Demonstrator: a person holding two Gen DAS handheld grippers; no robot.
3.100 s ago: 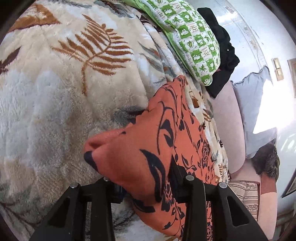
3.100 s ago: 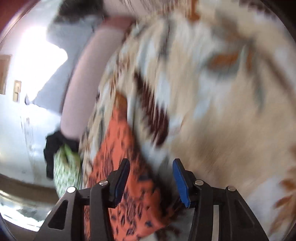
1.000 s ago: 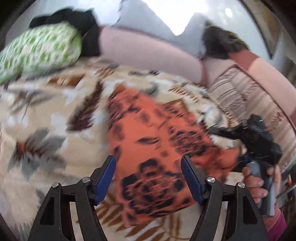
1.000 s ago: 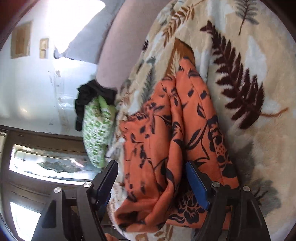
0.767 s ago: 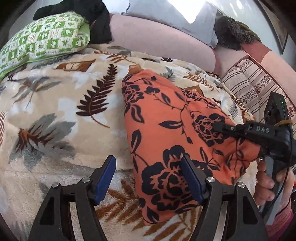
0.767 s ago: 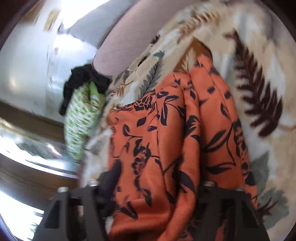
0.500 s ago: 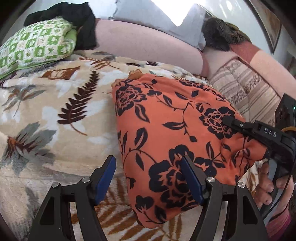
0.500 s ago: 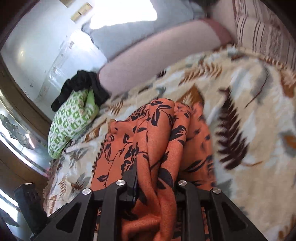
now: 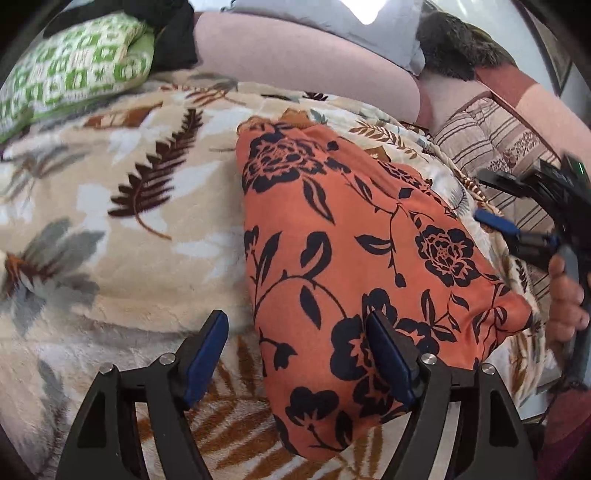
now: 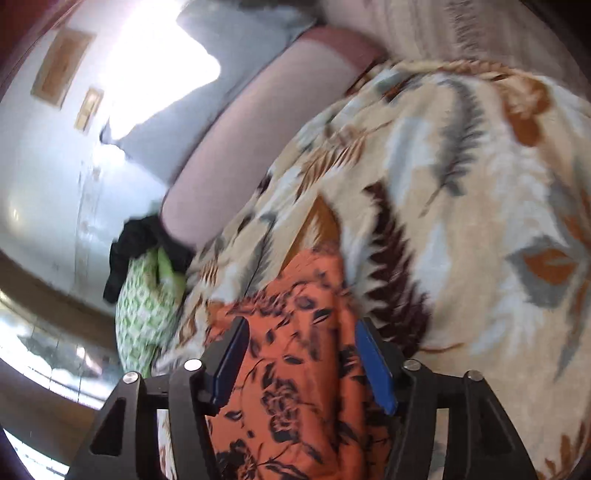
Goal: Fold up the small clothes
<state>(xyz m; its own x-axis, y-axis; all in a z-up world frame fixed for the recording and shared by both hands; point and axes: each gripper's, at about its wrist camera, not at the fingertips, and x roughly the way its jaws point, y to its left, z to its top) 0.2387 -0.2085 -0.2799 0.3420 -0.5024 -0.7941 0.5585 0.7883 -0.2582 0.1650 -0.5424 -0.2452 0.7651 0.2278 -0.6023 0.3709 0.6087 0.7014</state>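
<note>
An orange garment with black flowers (image 9: 354, 251) lies folded on a leaf-patterned blanket (image 9: 122, 236). My left gripper (image 9: 297, 354) hovers over its near left edge. Its jaws are opening; the cloth's edge shows between them, and the pads do not press it. At the garment's right side my right gripper (image 9: 480, 195) is held by a hand (image 9: 565, 295). In the blurred right wrist view, the right gripper (image 10: 301, 354) has its jaws opening above the orange garment (image 10: 295, 369), clear of the cloth.
A green-and-white checked pillow (image 9: 74, 74) and a black cloth (image 9: 173, 33) lie at the back left. A pink bolster (image 9: 295, 62), a grey cushion (image 9: 332, 18) and a dark furry thing (image 9: 454, 48) line the back. A striped cushion (image 9: 491, 147) is at the right.
Half a second ago the right gripper was shut on a fold of the orange garment; it has let go and lifted. The left gripper has sunk closer to the garment's near edge.
</note>
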